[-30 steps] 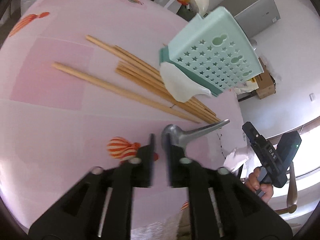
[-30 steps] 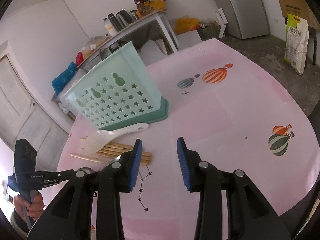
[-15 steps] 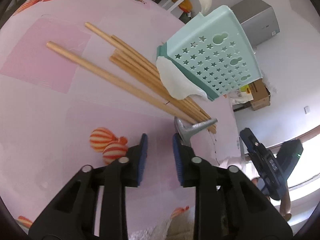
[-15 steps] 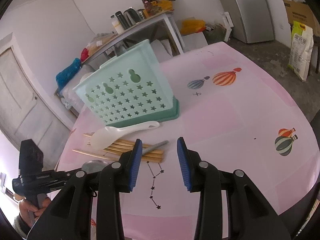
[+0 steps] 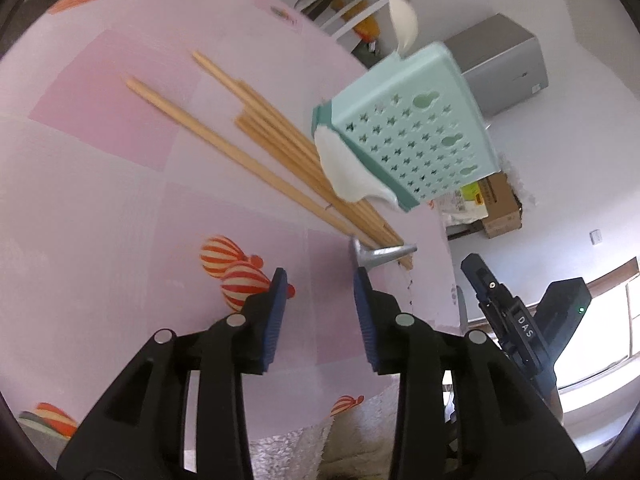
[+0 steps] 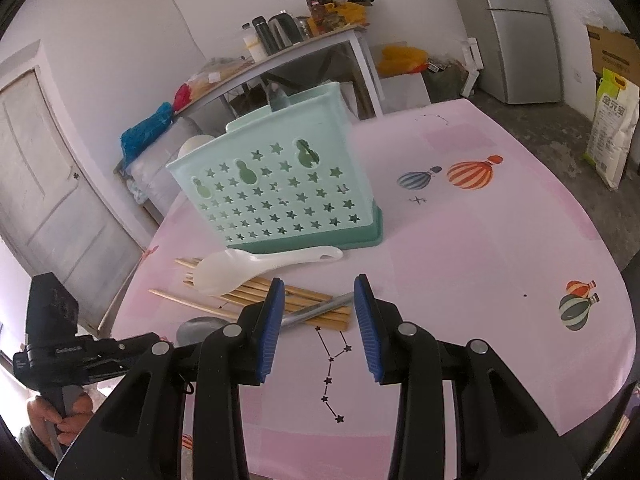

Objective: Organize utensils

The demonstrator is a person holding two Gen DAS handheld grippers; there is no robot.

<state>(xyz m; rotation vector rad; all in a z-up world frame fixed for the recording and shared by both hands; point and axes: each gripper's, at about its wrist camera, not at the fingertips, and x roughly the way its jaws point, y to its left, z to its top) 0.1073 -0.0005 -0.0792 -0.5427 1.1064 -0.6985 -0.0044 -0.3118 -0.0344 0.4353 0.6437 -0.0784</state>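
Observation:
Several wooden chopsticks (image 5: 260,152) (image 6: 256,300) lie in a loose bundle on the pink tablecloth. A white plastic rice spoon (image 5: 344,168) (image 6: 248,268) rests across them. A metal spoon (image 5: 380,256) (image 6: 320,308) lies at their near end. Behind stands a mint star-holed utensil basket (image 5: 412,136) (image 6: 280,188) with a white spoon (image 5: 404,20) upright in it. My left gripper (image 5: 318,284) hovers just short of the metal spoon, its jaws opening with nothing between them. My right gripper (image 6: 318,292) stands open above the spoon's handle, holding nothing.
The table's edge (image 5: 444,240) runs close behind the metal spoon in the left wrist view. A hand (image 6: 56,416) holds the left gripper at the table's left. A shelf table (image 6: 304,44), a door (image 6: 48,184) and a fridge (image 6: 520,32) stand beyond.
The left gripper's jaws have spread wider and it has drawn back from the metal spoon, which lies on the cloth. The right gripper has shifted so the spoon's handle shows between its fingers.

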